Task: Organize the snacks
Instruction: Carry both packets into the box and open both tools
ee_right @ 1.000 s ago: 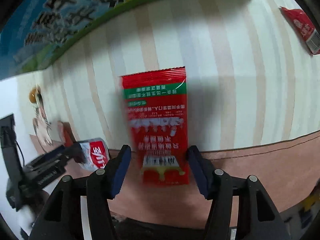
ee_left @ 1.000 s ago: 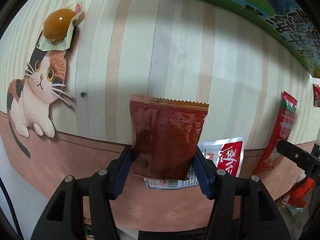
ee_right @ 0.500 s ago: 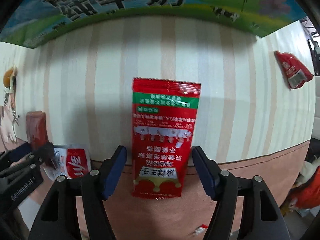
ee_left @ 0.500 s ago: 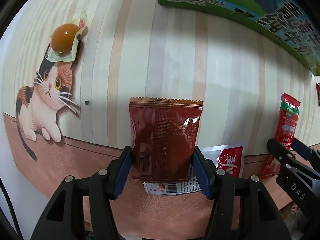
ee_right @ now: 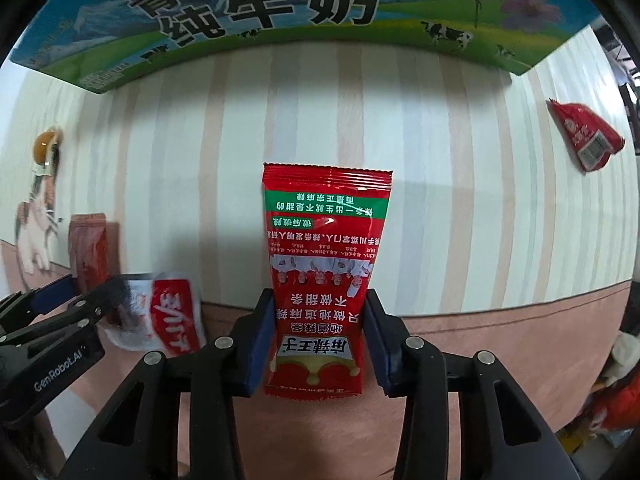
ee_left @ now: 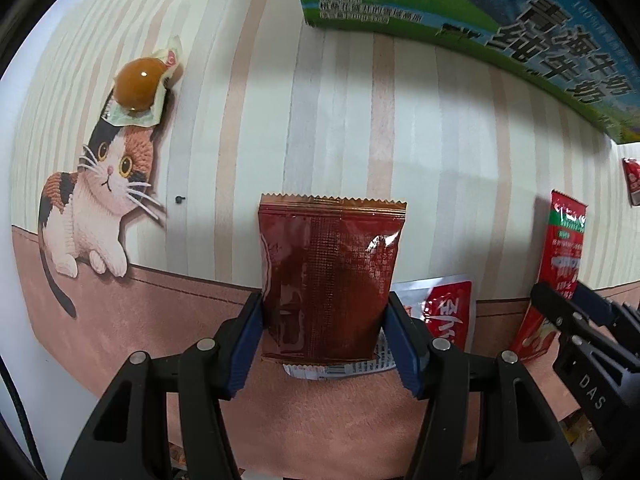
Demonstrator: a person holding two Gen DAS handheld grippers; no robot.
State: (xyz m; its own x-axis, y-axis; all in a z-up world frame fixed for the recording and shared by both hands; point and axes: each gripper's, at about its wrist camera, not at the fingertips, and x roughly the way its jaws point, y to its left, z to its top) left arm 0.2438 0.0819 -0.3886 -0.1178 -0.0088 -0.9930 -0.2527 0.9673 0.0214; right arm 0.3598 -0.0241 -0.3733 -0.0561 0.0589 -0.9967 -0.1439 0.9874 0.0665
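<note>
Right gripper: jaws closing on red snack packet, long axis running straight ahead between them. Left gripper: clamped across brown packet, above striped tablecloth.

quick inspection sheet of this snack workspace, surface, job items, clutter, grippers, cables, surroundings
surface: striped cloth with a pink-brown border and a printed cat.
job's things: dark red packet between the left gripper's pads; bright red packet between the right gripper's pads; white-and-red packet, another red packet and a wrapped brown egg lie on the cloth.
clutter: milk carton box along the far edge.
grippers: left gripper shut on the dark red packet; right gripper closing, pads at the bright red packet's sides.
cables: a dark cable at the left wrist view's lower left edge.
surroundings: orange-and-white items beyond the cloth's edge, unclear.
</note>
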